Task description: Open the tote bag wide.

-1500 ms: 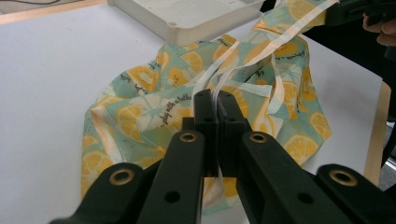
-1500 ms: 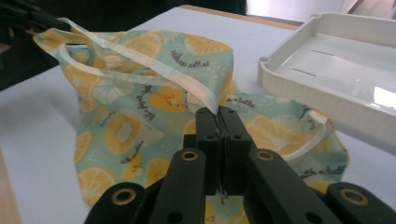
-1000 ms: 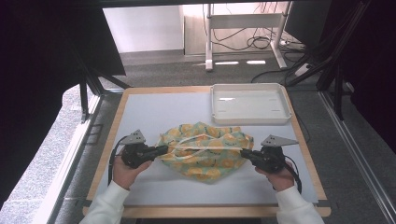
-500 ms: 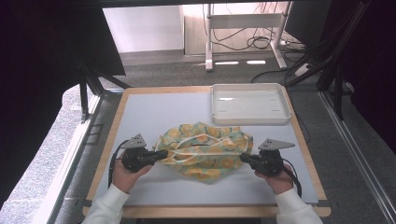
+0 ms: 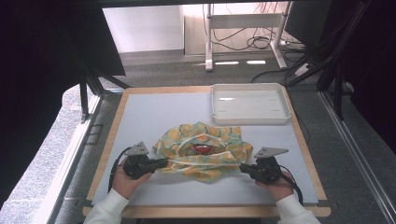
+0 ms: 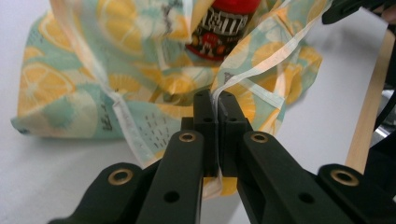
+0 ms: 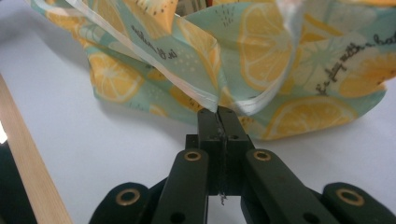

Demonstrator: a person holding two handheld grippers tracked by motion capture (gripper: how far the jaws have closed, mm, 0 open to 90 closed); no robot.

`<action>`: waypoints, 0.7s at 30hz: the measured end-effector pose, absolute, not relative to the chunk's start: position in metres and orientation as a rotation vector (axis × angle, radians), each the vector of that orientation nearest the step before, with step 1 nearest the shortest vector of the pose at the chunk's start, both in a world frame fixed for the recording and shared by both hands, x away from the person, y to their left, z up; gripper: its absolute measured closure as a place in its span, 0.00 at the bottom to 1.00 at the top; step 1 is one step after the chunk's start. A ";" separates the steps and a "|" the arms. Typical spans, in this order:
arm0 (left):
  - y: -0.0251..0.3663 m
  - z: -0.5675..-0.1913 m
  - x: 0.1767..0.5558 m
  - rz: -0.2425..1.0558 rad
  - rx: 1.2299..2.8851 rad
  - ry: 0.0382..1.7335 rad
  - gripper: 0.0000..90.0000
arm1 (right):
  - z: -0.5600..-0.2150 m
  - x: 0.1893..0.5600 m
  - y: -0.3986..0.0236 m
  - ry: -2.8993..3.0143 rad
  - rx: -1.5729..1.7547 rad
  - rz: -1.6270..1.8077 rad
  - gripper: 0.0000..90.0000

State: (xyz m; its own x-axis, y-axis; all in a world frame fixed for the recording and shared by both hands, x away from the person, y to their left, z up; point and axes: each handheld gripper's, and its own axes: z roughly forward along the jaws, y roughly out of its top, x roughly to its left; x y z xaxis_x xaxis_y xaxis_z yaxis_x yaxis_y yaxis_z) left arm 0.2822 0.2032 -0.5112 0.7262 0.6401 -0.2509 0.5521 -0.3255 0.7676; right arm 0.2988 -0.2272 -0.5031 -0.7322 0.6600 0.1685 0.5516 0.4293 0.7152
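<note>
Both hands low over the desk, forearms entering from the near edge, each gripper lying roughly level and pointing inward at the other. Left gripper: jaws clamped on the pale hem of the lemon-print bag at its left end. Right gripper: jaws clamped on the bag's hem at the right end. Bag rests mid-desk between them, mouth held open; red candy packet inside. White tray beyond, well apart.
</note>
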 end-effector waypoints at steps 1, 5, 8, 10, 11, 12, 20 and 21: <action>0.203 -0.513 0.282 0.116 2.016 0.909 0.99 | -0.504 0.298 -0.227 2.541 1.084 1.182 0.99; 0.201 -0.520 0.284 0.095 2.047 0.928 0.98 | -0.510 0.298 -0.228 2.576 1.081 1.136 0.99; 0.200 -0.523 0.284 0.090 2.052 0.937 0.98 | -0.511 0.297 -0.227 2.583 1.076 1.123 0.99; 0.200 -0.523 0.284 0.089 2.053 0.938 0.98 | -0.512 0.297 -0.226 2.586 1.074 1.121 0.99; 0.200 -0.523 0.285 0.089 2.054 0.939 0.98 | -0.512 0.297 -0.226 2.587 1.070 1.114 0.99; 0.200 -0.524 0.285 0.091 2.056 0.942 0.97 | -0.513 0.297 -0.224 2.593 1.065 1.106 0.99; 0.203 -0.520 0.284 0.140 2.039 0.944 0.67 | -0.510 0.295 -0.225 2.530 1.068 1.148 0.69; 0.204 -0.518 0.282 0.169 2.021 0.949 0.67 | -0.510 0.295 -0.225 2.530 1.068 1.148 0.69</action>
